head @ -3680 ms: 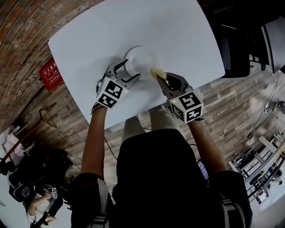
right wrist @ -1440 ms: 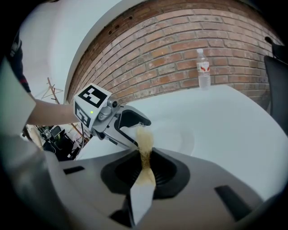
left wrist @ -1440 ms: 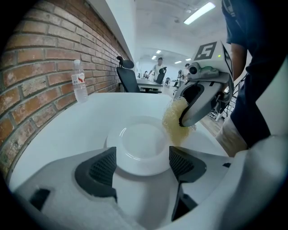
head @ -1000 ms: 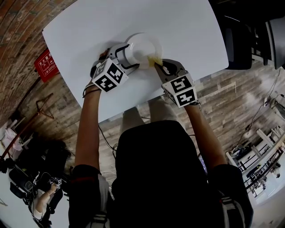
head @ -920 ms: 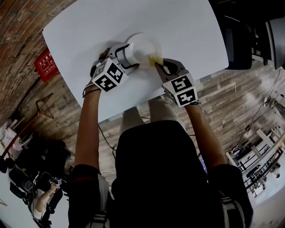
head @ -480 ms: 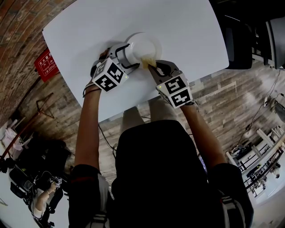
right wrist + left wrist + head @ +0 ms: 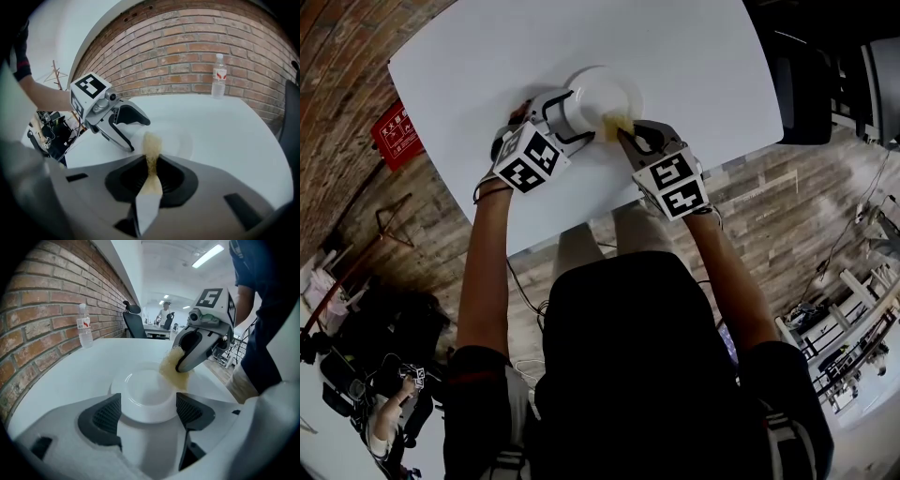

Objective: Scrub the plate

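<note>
Near rim of plate (image 7: 605, 92) behind left gripper (image 7: 565, 122); bottle (image 7: 219, 75) txt illegible.

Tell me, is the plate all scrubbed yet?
Probably not yet. Done: the left gripper has the white plate clamped between its jaws on the table, and the right gripper pinches the yellow sponge. In hand: the sponge touches the plate's rim. Left: no dirt or foam shows, so how much scrubbing remains is unclear.
</note>
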